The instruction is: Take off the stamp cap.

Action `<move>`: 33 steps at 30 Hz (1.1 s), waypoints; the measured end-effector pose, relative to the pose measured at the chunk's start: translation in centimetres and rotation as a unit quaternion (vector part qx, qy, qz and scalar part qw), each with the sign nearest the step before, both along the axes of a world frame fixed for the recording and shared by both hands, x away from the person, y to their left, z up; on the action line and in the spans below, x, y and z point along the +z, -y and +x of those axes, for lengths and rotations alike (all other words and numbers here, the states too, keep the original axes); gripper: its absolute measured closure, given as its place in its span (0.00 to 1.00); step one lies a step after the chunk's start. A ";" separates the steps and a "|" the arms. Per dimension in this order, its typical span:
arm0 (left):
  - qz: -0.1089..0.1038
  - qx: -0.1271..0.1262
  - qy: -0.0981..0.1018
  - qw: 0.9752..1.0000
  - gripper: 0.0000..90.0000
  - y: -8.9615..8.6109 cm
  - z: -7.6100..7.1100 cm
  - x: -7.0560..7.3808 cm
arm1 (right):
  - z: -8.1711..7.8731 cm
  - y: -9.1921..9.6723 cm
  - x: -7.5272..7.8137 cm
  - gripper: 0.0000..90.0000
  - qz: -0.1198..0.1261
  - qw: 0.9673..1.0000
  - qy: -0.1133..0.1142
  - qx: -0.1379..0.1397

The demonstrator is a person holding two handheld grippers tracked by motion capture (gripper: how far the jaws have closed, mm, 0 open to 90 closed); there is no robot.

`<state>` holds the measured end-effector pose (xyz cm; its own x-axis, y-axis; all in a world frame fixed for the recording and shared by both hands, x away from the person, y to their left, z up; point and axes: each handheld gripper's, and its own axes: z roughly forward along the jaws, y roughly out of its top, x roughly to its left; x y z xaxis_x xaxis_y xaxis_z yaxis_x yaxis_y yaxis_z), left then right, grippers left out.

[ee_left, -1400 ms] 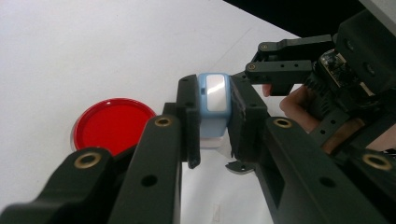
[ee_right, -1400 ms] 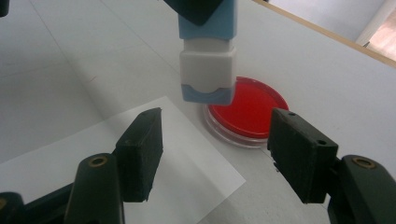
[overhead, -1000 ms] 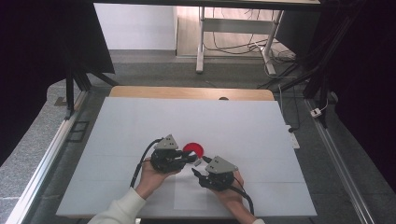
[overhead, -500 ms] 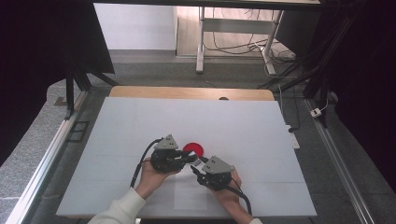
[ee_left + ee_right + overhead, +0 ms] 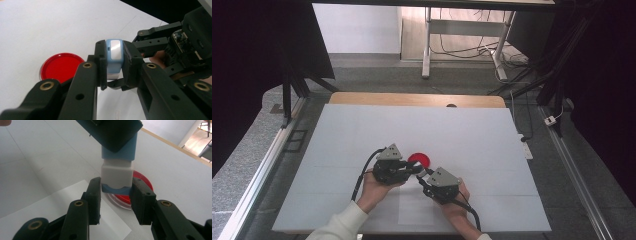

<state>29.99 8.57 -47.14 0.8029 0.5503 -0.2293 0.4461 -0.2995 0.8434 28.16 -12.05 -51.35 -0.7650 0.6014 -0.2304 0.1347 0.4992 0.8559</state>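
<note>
A small blue and white block (image 5: 114, 56) hangs just above the table (image 5: 362, 130), between the two grippers, nearer the table's near edge than its far edge and about midway between the left and right edges.

Its upper part is light blue with rounded corners. In the left gripper view, the face turned to the camera carries a pale grey, slightly shiny rectangular panel. Below the blue part sits a white, squarish section, and under that a thin blue base with a curved lower rim, seen in the right gripper view.

The left gripper (image 5: 113, 67) is clamped on the blue upper part, one black pad on each side, holding the block upright. The right gripper (image 5: 116, 195) comes in from the opposite side. Its jaws have just been closing, with the block's bottom end between them, and in the right gripper view their pads now lie against the blue base on both sides.

A red round lid (image 5: 419, 160) lies flat on the table just beyond the block, toward the far edge, and partly behind it in the right gripper view. A sheet of white paper (image 5: 82, 207) lies on the table under the right gripper, toward the near edge.
</note>
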 end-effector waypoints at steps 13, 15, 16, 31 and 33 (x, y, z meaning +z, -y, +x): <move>0.003 0.001 0.000 1.000 0.84 0.0 0.1 -0.1 | 0.0 -0.2 -0.1 0.71 -0.008 1.000 0.002 -0.002; 0.002 0.001 -0.002 1.000 0.84 0.0 0.1 -0.2 | 0.0 -0.2 -0.1 0.71 -0.008 1.000 0.004 -0.002; 0.002 0.002 -0.002 1.000 0.84 0.0 0.1 -0.2 | 0.0 -0.2 -0.1 0.71 -0.011 1.000 0.003 -0.002; -0.001 0.003 -0.008 1.000 0.84 0.0 0.1 -0.3 | -0.2 -0.2 -0.2 0.72 -0.024 1.000 0.012 -0.005; -0.002 0.004 -0.008 1.000 0.84 0.0 0.1 -0.3 | -0.2 -0.2 -0.2 0.72 -0.023 1.000 0.011 -0.004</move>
